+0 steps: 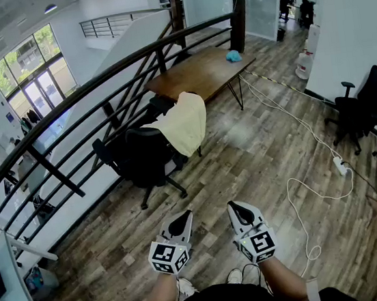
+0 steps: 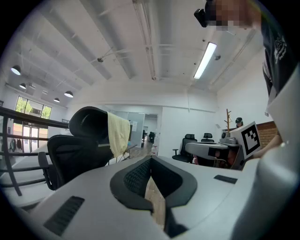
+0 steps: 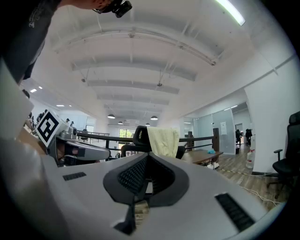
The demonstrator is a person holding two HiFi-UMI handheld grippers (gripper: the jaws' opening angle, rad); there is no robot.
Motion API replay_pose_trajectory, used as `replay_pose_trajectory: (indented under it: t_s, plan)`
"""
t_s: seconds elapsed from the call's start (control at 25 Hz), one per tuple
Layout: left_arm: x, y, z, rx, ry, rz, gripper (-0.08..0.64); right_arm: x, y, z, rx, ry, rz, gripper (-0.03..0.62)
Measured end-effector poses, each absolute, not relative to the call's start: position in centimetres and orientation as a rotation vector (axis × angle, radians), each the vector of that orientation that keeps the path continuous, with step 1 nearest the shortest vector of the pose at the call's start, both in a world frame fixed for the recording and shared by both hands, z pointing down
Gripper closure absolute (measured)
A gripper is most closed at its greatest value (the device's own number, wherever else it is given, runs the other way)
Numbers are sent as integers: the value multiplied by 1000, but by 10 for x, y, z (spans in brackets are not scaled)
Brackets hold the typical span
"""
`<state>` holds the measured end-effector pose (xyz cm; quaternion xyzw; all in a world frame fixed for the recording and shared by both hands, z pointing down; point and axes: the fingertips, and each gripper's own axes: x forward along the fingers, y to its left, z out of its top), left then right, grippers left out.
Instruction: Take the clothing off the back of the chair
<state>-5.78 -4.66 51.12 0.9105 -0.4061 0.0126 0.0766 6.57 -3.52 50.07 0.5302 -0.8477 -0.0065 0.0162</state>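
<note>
Grey left claw (image 1: 182, 216) and right claw (image 1: 236, 205) both clenched, empty; nothing done yet; farther off, pale yellow clothing (image 1: 186, 122) draped over black chair (image 1: 145, 160) back, beside wooden bench (image 1: 199, 73); approach, grasp, lift-off remaining.

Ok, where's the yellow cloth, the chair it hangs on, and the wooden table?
yellow cloth (image 1: 186, 122): head view, middle of the hanging fabric.
chair (image 1: 150, 160): head view, on its black back.
wooden table (image 1: 196, 75): head view, bare part of the tabletop.
</note>
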Motion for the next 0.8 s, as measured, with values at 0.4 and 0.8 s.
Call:
replay_pose_trajectory:
  t_s: [0.4,0.8]
  plan:
    - [-56,-42,511,2729,-1233,50,548,68,-31,498,1634,-2655,-24,574]
    - [-40,-40,512,2725,-1266,62,549,78,-28,490,1575,-2759,-47,572]
